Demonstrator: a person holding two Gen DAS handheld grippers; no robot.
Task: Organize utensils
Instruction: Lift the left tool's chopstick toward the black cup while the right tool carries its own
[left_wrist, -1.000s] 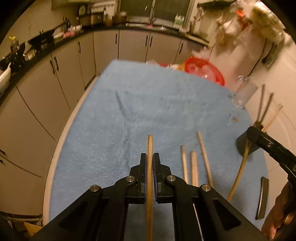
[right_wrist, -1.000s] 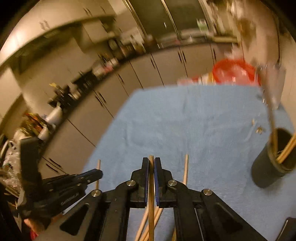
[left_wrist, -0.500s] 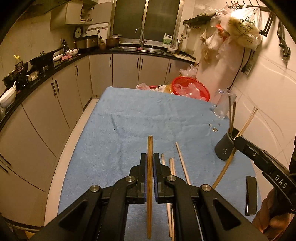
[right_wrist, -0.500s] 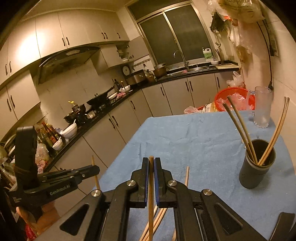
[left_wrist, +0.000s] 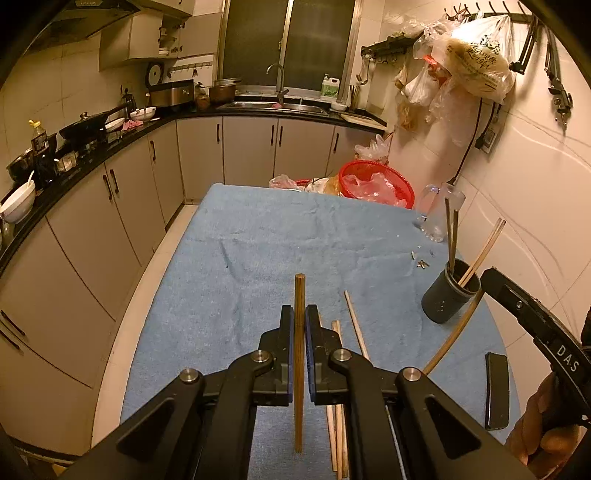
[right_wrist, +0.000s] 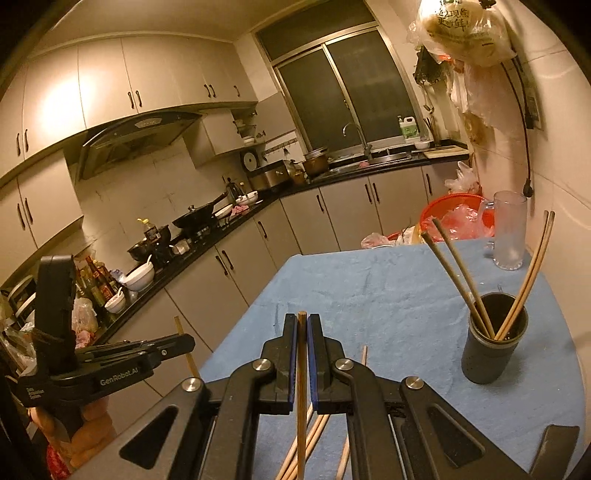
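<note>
My left gripper (left_wrist: 299, 312) is shut on a wooden chopstick (left_wrist: 299, 290) that stands upright between its pads, above the blue towel (left_wrist: 266, 240). My right gripper (right_wrist: 301, 320) is shut on another chopstick (right_wrist: 301, 373). In the left wrist view that right gripper (left_wrist: 491, 277) hangs just right of the dark holder cup (left_wrist: 447, 301), its chopstick (left_wrist: 456, 334) slanting down. The holder (right_wrist: 493, 356) has several chopsticks leaning in it. Loose chopsticks (left_wrist: 354, 323) lie on the towel below both grippers. The left gripper (right_wrist: 186, 343) shows at the left of the right wrist view.
A red basket (left_wrist: 376, 181) with plastic bags sits at the table's far end, and a glass jug (right_wrist: 509, 230) stands by the wall. A flat black object (left_wrist: 496, 389) lies at the near right edge. Cabinets and a crowded counter (left_wrist: 85, 136) run along the left.
Both grippers have risen from the towel and drawn back, each still holding its chopstick. Both views have tilted up, and the earlier blur has gone.
</note>
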